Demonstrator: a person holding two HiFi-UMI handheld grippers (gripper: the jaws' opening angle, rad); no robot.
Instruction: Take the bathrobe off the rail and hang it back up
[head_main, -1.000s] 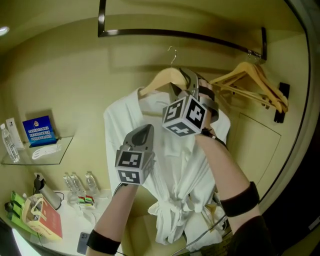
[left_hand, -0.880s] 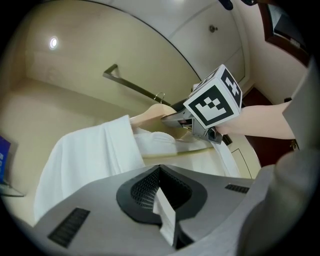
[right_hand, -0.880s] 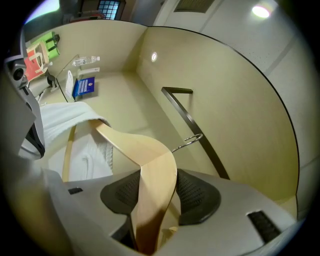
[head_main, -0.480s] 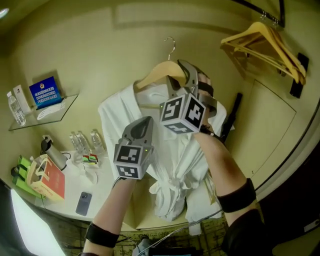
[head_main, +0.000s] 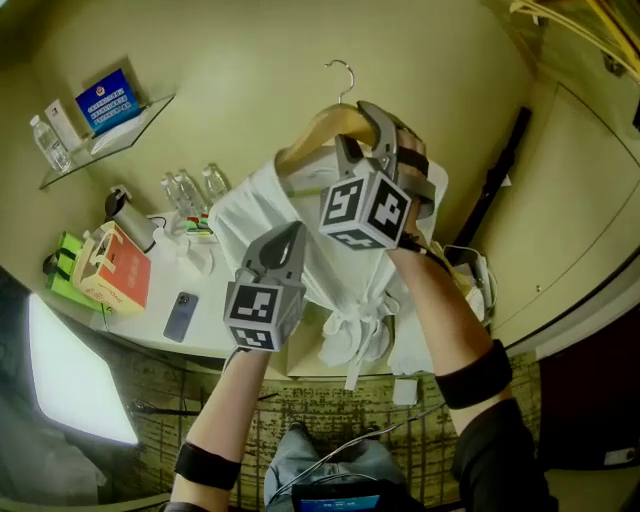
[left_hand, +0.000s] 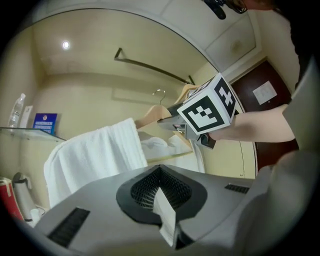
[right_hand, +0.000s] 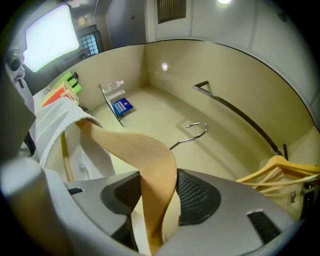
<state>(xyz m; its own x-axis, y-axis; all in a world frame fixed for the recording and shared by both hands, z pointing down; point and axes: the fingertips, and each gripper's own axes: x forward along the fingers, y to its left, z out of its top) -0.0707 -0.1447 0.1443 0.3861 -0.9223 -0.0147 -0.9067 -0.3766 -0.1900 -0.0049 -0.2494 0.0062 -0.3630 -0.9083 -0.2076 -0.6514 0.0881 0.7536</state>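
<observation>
Hanging mid-frame in the head view, clear of the rail, the white bathrobe drapes a wooden hanger. The right tool, jaws partway apart, clamps the hanger's shoulder below its hook. The left tool, jaws fully together, pinches a thin fold of robe cloth.

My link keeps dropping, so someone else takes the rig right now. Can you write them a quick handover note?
Left gripper: shut on a fold of the white bathrobe.
Right gripper: shut on the wooden hanger near its hook; the robe is draped on the hanger.
The hook is free in the air, clear of the rail. Spare hangers sit at the rail's far end.
Done: robe and hanger are off the rail.
Left: raise them, set the hook over the rail, then release both grips.
</observation>
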